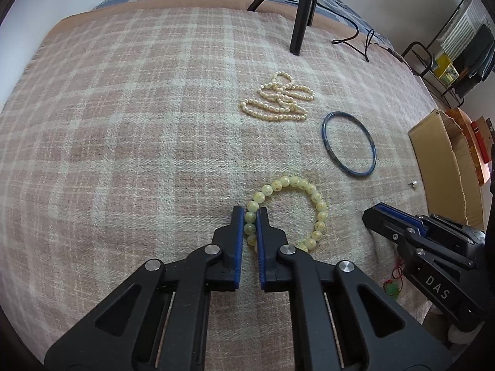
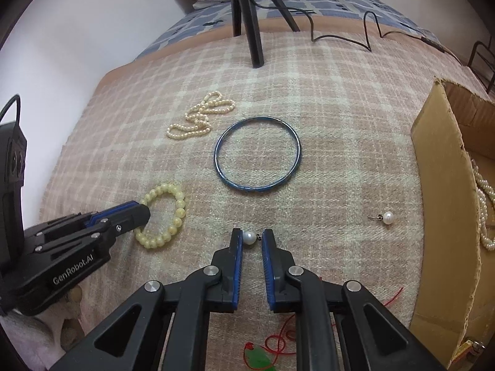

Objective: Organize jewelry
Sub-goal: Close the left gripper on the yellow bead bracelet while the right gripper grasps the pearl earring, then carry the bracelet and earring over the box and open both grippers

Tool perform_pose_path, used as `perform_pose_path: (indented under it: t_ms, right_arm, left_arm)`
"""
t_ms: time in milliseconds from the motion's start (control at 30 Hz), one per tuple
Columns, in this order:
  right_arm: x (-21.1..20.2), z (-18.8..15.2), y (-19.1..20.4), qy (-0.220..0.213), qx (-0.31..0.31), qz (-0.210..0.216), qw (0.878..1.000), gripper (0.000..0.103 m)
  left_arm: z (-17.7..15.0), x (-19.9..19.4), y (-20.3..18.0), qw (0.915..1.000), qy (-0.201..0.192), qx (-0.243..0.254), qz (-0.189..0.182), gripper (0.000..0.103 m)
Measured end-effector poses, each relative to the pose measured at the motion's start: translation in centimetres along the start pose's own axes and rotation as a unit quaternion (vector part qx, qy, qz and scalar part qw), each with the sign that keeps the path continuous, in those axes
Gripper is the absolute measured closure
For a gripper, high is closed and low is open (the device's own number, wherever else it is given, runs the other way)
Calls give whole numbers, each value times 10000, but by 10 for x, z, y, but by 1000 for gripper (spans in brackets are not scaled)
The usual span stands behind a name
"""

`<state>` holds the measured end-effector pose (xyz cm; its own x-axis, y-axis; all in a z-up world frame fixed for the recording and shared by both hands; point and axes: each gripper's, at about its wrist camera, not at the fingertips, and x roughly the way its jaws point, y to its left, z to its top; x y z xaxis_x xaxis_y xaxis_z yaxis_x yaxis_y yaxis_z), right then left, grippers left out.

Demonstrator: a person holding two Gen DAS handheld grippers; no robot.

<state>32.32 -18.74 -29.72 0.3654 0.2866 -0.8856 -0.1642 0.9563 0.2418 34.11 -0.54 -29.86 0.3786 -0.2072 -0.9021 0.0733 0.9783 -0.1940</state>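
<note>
My left gripper [image 1: 250, 213] is shut on the left side of a yellow bead bracelet [image 1: 309, 189] that lies on the plaid blanket; both also show in the right wrist view, the gripper [image 2: 140, 210] and the bracelet [image 2: 179, 207]. My right gripper [image 2: 252, 237] is closed on a pearl earring [image 2: 249, 238]. A second pearl earring [image 2: 387, 217] lies to its right. A blue bangle [image 2: 257, 153] and a pearl necklace [image 2: 201, 114] lie further away; they also show in the left wrist view as the bangle [image 1: 349, 145] and the necklace [image 1: 281, 97].
A cardboard box [image 2: 445, 204] stands at the right with a pearl string [image 2: 485, 204] inside. A red cord with a green pendant [image 2: 260, 357] lies under my right gripper. Black tripod legs [image 2: 253, 31] and a cable [image 2: 368, 31] stand at the far end.
</note>
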Motion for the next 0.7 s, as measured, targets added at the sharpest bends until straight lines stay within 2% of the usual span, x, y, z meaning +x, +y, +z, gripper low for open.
perform_pose_path:
  t_ms: [267,333,367,500,700]
  right_arm:
    - [-11,-10,-4,-27,-110,-5,9999,93]
    - [-16,-10,-4,-55,-85,53,9999,93]
    - [-20,-10,-5,-75,-88,77,9999,98]
    - [-37,-12,-6,-235,-153,83,9996,98]
    - [-52,-17,-24,-333,119,203,9992,98]
  left_arm:
    - [2,-17,9,9994,-114,-252,-218,97]
    - [4,-24,8,9991,-185,-257,-281,98]
    - [4,-28,6,9990,-231,-243,-303,98]
    - [5,-44,1,9984,-411,-160,-343,98]
    - [7,-58,1,9972,-569,-226,-432,98]
